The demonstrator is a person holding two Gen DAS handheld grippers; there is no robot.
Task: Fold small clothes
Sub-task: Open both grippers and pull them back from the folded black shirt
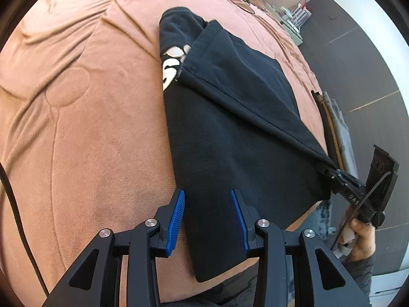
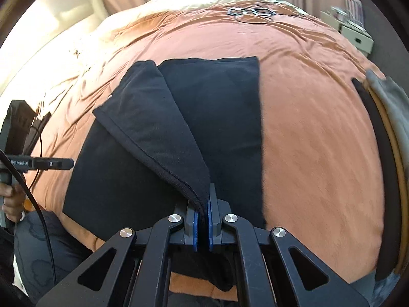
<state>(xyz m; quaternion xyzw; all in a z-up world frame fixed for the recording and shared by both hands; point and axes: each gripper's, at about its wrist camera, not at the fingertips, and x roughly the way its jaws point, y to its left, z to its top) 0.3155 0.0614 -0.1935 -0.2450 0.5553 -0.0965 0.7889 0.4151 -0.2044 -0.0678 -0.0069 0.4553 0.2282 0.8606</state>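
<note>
A black garment (image 1: 230,140) with a white print (image 1: 173,69) lies on an orange-brown blanket (image 1: 89,128). My right gripper (image 2: 203,199) is shut on a corner of its hem. It holds that flap (image 2: 153,128) lifted and slanting over the flat part. The left wrist view shows the same grip at the right, the right gripper (image 1: 324,167) pulling the hem taut. My left gripper (image 1: 207,194) stands over the near left edge of the garment. Its blue pads (image 1: 176,217) are apart, with flat fabric lying between them. In the right wrist view the left gripper (image 2: 70,163) shows side-on at the left.
Black cords and a small device (image 2: 251,12) lie at the far end of the bed. The dark bed frame edge (image 2: 378,153) curves along the right. A white box and shelf (image 2: 358,38) stand beyond. A person's hand (image 1: 363,235) and leg (image 2: 51,243) are near the front.
</note>
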